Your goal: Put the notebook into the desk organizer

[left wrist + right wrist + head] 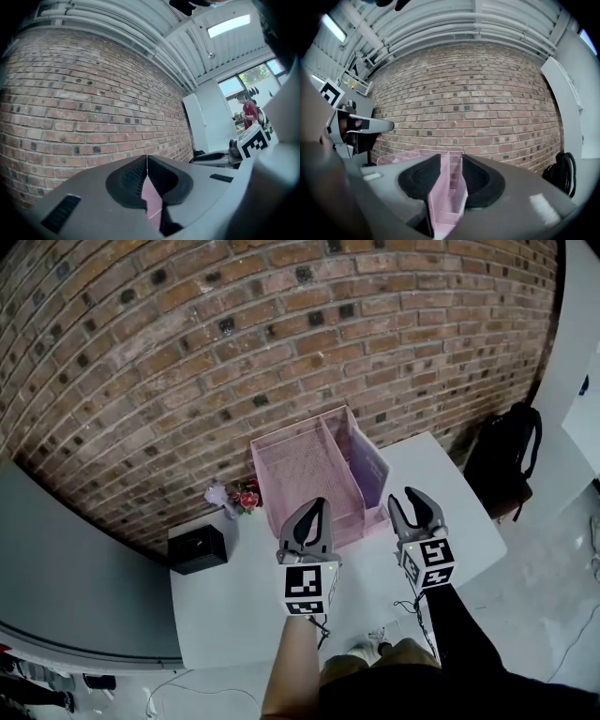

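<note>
The pink mesh desk organizer (292, 465) stands at the back of the white table (225, 601), against the brick wall. Its right compartment holds something pale lavender (364, 463); whether that is the notebook I cannot tell. My left gripper (314, 509) hovers above the table just in front of the organizer, its jaws shut on nothing. In the left gripper view the left gripper's (146, 161) tips touch, with pink mesh below them. My right gripper (415, 498) hangs to the right with its jaws apart and empty. The right gripper view shows the right gripper (451, 164) with the organizer (408, 153) between its jaws.
A black box (197, 547) sits at the table's back left, with a small flower ornament (246, 498) beside the organizer. A black backpack (506, 460) rests on a chair right of the table. A person in red (248, 112) stands far off by the windows.
</note>
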A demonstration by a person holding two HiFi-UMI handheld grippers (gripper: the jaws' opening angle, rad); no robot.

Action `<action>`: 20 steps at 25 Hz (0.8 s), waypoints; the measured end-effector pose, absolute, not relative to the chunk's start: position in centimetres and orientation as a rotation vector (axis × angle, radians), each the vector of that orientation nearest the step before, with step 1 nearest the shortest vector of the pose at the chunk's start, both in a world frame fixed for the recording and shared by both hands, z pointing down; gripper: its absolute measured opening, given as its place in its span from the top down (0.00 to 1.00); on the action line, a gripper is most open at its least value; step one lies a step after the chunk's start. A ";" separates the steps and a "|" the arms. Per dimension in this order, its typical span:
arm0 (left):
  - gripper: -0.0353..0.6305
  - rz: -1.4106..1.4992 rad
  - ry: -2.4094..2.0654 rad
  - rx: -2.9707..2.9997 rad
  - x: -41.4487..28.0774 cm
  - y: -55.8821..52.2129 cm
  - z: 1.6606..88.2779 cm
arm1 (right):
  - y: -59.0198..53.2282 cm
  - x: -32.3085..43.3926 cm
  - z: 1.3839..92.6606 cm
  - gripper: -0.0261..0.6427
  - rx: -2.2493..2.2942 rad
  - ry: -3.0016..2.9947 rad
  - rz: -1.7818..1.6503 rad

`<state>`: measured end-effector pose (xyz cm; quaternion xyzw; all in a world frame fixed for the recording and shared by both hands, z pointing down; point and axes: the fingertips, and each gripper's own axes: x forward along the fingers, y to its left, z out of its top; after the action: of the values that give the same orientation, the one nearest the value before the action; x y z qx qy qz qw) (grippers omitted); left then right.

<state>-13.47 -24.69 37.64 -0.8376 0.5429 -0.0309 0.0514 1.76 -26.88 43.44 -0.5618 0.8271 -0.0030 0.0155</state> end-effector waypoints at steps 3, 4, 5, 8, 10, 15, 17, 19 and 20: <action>0.94 -0.089 1.616 -2.566 -13.7 -23.0 37.3 | -24.7 1.6 42.6 0.76 -1.770 2.553 0.004; 0.94 -0.088 1.602 -2.573 -13.8 -22.5 37.2 | -24.0 1.6 42.4 0.76 -1.780 2.545 0.009; 0.94 -0.084 1.590 -2.579 -13.9 -21.9 37.0 | -23.2 1.5 42.1 0.76 -1.788 2.538 0.015; 0.94 -0.071 1.569 -2.582 -14.4 -20.1 36.8 | -20.9 0.9 41.5 0.76 -1.782 2.541 0.036; 0.94 -0.067 1.548 -2.583 -14.5 -19.0 36.7 | -19.4 0.7 41.3 0.76 -1.784 2.544 0.056; 0.94 -0.063 1.509 -2.578 -14.7 -16.4 36.3 | -15.9 0.2 40.4 0.76 -1.801 2.547 0.130; 0.94 -0.057 1.500 -2.574 -14.9 -15.6 36.1 | -15.0 0.0 40.1 0.76 -1.797 2.547 0.146; 0.94 -0.050 1.494 -2.572 -15.1 -15.0 35.9 | -14.4 -0.2 39.9 0.76 -1.795 2.546 0.157; 0.94 -0.048 1.491 -2.572 -15.2 -14.7 35.9 | -14.2 -0.2 39.9 0.76 -1.797 2.544 0.160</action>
<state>-15.16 -14.69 35.88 -0.8620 0.4996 -0.0162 0.0843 -0.20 -14.16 39.91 -0.5761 0.8156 0.0514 0.0117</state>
